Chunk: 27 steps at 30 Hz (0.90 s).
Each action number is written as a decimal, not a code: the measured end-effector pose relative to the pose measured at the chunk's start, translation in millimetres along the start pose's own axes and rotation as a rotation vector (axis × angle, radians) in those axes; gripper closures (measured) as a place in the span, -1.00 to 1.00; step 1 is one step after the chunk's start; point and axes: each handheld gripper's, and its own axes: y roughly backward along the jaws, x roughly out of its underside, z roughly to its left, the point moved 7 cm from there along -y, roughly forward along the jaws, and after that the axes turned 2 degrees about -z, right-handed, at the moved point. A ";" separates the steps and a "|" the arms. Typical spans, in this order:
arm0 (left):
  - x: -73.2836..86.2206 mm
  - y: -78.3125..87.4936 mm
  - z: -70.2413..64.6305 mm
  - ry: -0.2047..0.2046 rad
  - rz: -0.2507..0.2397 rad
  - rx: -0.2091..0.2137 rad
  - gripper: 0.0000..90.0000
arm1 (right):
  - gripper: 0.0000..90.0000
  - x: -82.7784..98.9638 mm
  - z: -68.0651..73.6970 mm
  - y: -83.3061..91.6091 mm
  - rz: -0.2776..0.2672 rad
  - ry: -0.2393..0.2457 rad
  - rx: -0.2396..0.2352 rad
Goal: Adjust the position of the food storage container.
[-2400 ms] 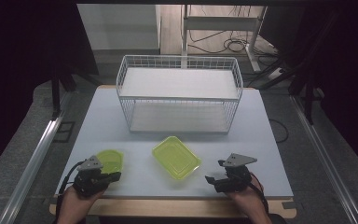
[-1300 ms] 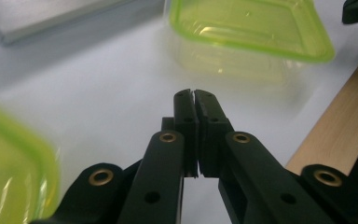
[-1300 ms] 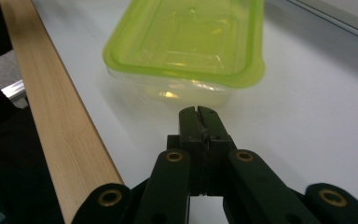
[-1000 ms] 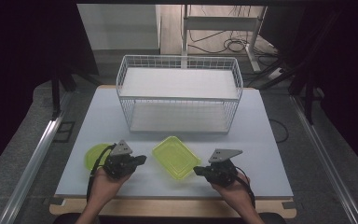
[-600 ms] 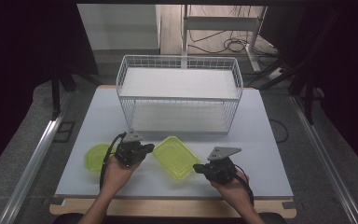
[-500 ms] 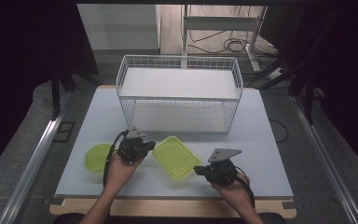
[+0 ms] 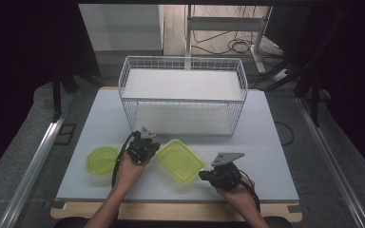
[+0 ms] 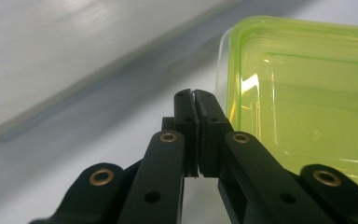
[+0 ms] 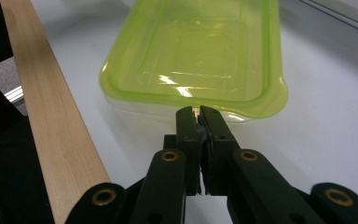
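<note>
A rectangular green container is lying at the lower middle of the high view on the white table, its green lid sitting on it, so what is inside cannot be told. A round green container is resting at the lower left, also lidded. A white wire basket is standing at the upper middle, holding nothing that can be seen.

Compared with the frames from a second and more ago, the left gripper has been travelling from the lower left, past the round container, and is now sitting just beside the rectangular container's left corner. The right gripper is barely shifting, staying by the container's lower right corner.

Both pairs of jaws are pressing fully together and gripping nothing. In the left gripper view the fingertips are lying beside the lid's edge; in the right gripper view the fingertips are pointing just under the lid's rim.
</note>
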 end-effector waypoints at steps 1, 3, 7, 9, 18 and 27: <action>2.5 -0.2 -3.7 0.002 0.010 0.017 0.98 | 0.92 0.4 -3.1 1.6 -0.003 -0.011 0.008; 3.7 0.3 -5.5 0.000 0.015 0.019 0.98 | 0.92 0.8 -5.4 2.6 -0.004 -0.007 0.015; 8.7 6.6 -11.3 0.003 0.025 0.034 0.98 | 0.90 3.5 -13.7 6.6 -0.001 -0.028 0.033; 12.5 11.0 -14.2 0.004 0.032 0.042 0.98 | 0.89 4.8 -16.7 7.8 -0.001 -0.041 0.035; 33.2 33.0 -27.4 0.016 0.031 0.086 0.99 | 0.89 3.7 -22.6 9.9 -0.006 -0.040 0.052; 40.4 48.6 -44.0 -0.006 0.015 0.116 0.99 | 0.88 1.9 -32.5 9.1 -0.008 -0.048 0.071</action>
